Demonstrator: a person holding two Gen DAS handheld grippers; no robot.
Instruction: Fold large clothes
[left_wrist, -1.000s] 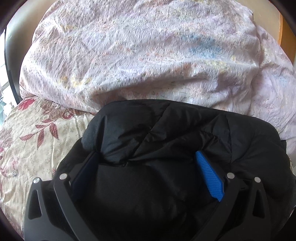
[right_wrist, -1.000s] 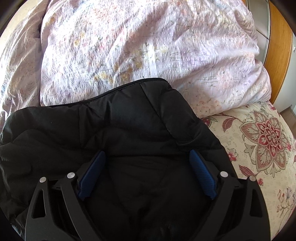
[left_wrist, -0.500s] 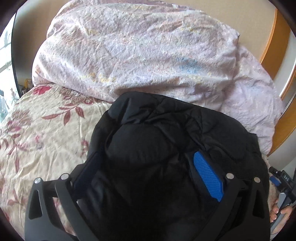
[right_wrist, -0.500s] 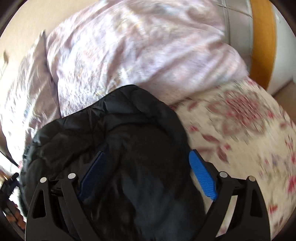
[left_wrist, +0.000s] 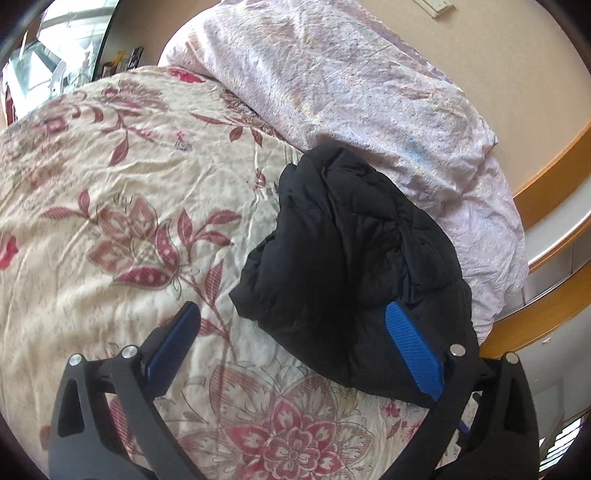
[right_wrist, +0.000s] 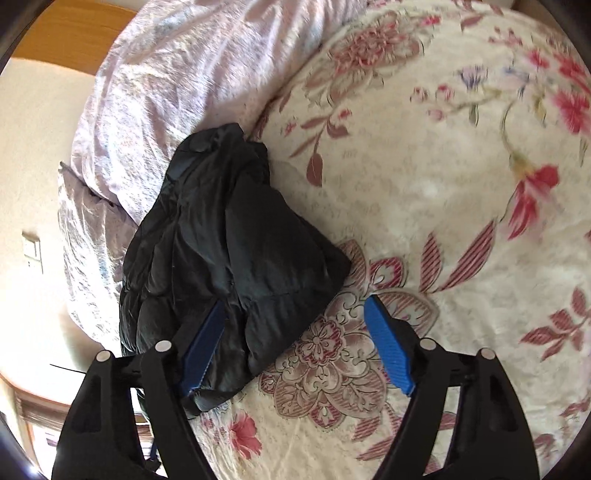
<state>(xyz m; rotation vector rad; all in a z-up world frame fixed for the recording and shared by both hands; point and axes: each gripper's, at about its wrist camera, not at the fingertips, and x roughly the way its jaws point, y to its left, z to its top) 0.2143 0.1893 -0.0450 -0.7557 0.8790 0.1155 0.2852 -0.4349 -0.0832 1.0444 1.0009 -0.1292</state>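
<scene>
A black puffy jacket (left_wrist: 351, 266) lies folded in a compact bundle on the floral bedsheet (left_wrist: 110, 206), against the pale pink duvet. In the left wrist view my left gripper (left_wrist: 291, 325) is open and empty above the sheet, its right finger over the jacket's near edge. In the right wrist view the jacket (right_wrist: 229, 251) lies at the left. My right gripper (right_wrist: 295, 317) is open and empty above the jacket's near corner, its left finger over the fabric.
A crumpled pink duvet (left_wrist: 369, 96) is heaped at the head of the bed, also in the right wrist view (right_wrist: 177, 74). A wooden bed frame (left_wrist: 546, 295) curves along the right. A wall switch (right_wrist: 31, 249) is on the beige wall. The floral sheet (right_wrist: 443, 206) spreads to the right.
Both grippers have pulled back and up from the jacket and swung apart. The left now looks over the sheet to the jacket's left, the right over the sheet to its right. The jacket stays folded.
</scene>
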